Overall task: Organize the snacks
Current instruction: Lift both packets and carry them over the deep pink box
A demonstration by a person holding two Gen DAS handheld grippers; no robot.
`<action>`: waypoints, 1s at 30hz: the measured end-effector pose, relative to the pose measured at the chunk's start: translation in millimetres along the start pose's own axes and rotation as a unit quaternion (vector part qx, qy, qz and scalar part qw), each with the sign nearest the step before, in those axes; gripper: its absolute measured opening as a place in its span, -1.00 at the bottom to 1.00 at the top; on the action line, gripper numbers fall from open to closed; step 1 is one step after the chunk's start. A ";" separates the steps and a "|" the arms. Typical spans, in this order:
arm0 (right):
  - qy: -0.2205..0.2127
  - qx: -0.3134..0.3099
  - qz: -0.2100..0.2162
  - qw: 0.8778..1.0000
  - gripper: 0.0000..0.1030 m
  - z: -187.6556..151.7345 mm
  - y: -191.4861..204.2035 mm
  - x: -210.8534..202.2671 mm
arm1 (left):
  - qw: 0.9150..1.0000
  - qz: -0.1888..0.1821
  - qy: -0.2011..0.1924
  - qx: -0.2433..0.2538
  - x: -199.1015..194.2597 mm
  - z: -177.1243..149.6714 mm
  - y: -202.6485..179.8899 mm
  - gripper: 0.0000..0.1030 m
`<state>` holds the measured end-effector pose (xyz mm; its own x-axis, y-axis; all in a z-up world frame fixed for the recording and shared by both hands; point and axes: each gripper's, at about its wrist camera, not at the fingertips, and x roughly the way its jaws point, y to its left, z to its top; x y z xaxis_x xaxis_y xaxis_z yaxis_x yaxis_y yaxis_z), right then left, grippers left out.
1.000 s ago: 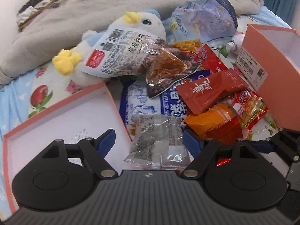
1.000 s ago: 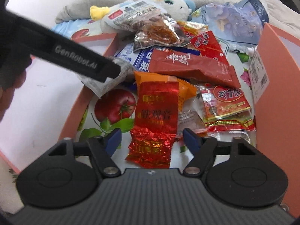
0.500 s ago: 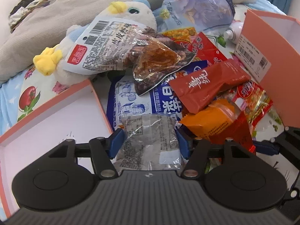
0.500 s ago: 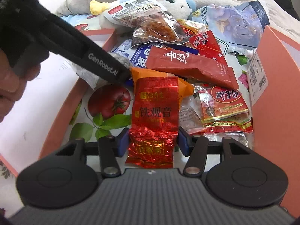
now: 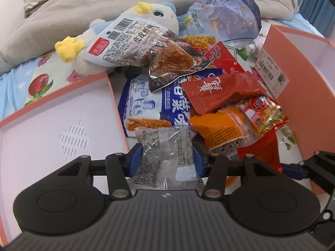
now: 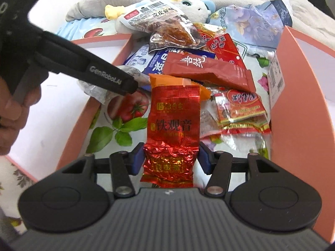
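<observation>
The left gripper (image 5: 167, 160) has just been closing and now pinches a grey clear-wrapped packet (image 5: 165, 156), its 2 blue pads (image 5: 135, 159) pressed against the packet's sides. The packet juts forward from the jaws toward the snack pile. To this gripper's left lies an open pink box (image 5: 62, 129) with a white inside. Just ahead of the packet sits a blue and white bag (image 5: 146, 106), and ahead to the right an orange pack (image 5: 219, 129) and a dark red sachet (image 5: 219, 92).

The right gripper (image 6: 171, 158) has also closed within the last moment and grips a red foil tea packet (image 6: 172, 125) by its lower, crinkled part, pads touching both edges. The packet stands up ahead of the jaws, its top overlapping the orange pack. To this gripper's left, the left gripper's black finger (image 6: 94, 71) reaches in with the grey packet, a hand (image 6: 12, 113) behind it. To the right rises the wall of a second pink box (image 6: 301, 108). Farther ahead, a shrimp-snack bag (image 6: 163, 21) leans on a plush toy (image 6: 192, 4), beside a pale blue tissue pack (image 6: 251, 21).
</observation>
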<state>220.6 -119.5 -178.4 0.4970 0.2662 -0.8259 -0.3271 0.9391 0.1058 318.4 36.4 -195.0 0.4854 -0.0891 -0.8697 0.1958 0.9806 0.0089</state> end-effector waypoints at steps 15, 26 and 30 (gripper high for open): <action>0.025 0.039 0.031 0.998 0.09 -28.0 -8.2 -45.0 | 0.996 0.002 -0.020 -0.083 -75.3 -51.4 -22.6 0.09; -0.006 0.053 0.035 0.998 0.09 -40.1 -10.1 -87.4 | 0.990 0.006 -0.047 -0.133 -121.5 -82.8 -30.7 0.09; -0.016 0.058 0.039 0.997 0.09 -42.0 -12.3 -101.5 | 0.988 0.005 -0.065 -0.139 -138.5 -85.6 -39.9 0.09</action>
<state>140.4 -167.2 -119.2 0.4994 0.3449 -0.7948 -0.2721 0.9334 0.2341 170.5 24.6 -117.2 0.5956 -0.0829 -0.7990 -0.0425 0.9900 -0.1344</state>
